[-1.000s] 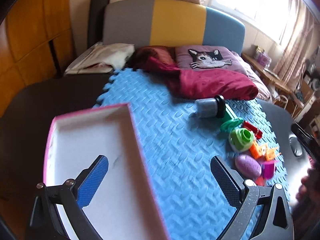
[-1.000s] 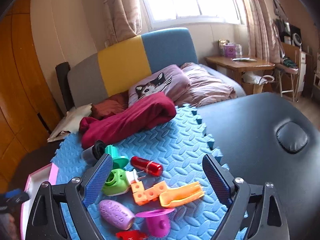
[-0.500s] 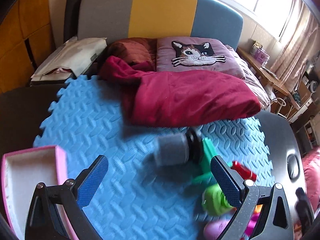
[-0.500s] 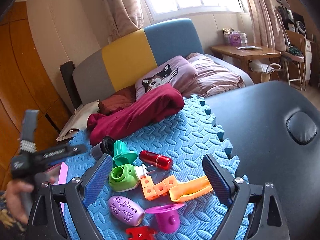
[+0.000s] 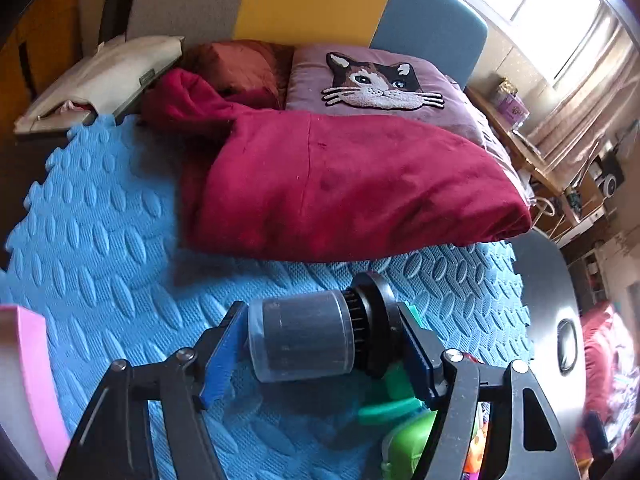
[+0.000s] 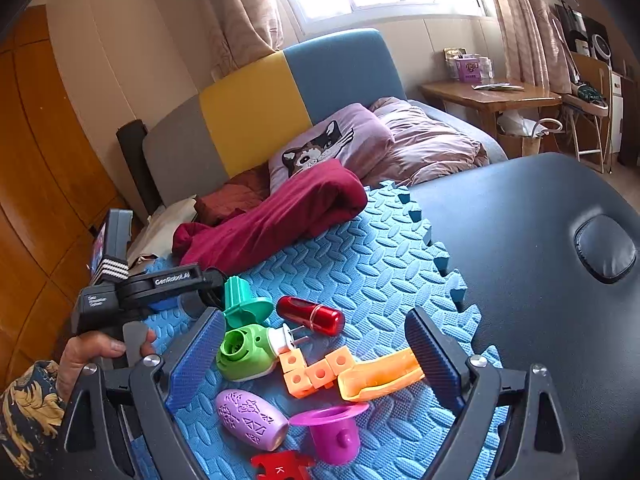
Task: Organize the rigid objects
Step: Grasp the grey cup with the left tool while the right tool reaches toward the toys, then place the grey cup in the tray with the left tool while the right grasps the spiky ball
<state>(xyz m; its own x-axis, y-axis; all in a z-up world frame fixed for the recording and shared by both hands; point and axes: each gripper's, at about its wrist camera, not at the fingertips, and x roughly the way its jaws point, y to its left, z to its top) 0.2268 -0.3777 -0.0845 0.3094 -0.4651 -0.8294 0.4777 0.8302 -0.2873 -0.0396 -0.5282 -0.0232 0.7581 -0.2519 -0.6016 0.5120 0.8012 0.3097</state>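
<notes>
A grey cylinder with a black cap (image 5: 304, 336) lies on its side on the blue foam mat (image 5: 100, 260). My left gripper (image 5: 320, 338) is closing on it, and both pads touch its ends. Just right of it lie a teal cone piece (image 6: 244, 300) and a green plug toy (image 6: 244, 354). My right gripper (image 6: 314, 320) hangs open above the toy pile: a red capsule (image 6: 310, 314), orange cubes (image 6: 316, 372), an orange scoop (image 6: 380, 374), a purple egg (image 6: 250, 418) and a magenta cup (image 6: 334, 432).
The pink-rimmed white box (image 5: 24, 380) sits at the mat's left edge. A dark red blanket (image 5: 340, 184) lies across the mat's far side, with a cat pillow (image 5: 380, 80) behind. A black padded table (image 6: 540, 280) extends to the right. A person's hand (image 6: 92, 352) grips the left tool.
The left gripper swung right from above the pink box to the grey cylinder, dropped toward it, and its jaws narrowed around it. The right gripper stayed put.
</notes>
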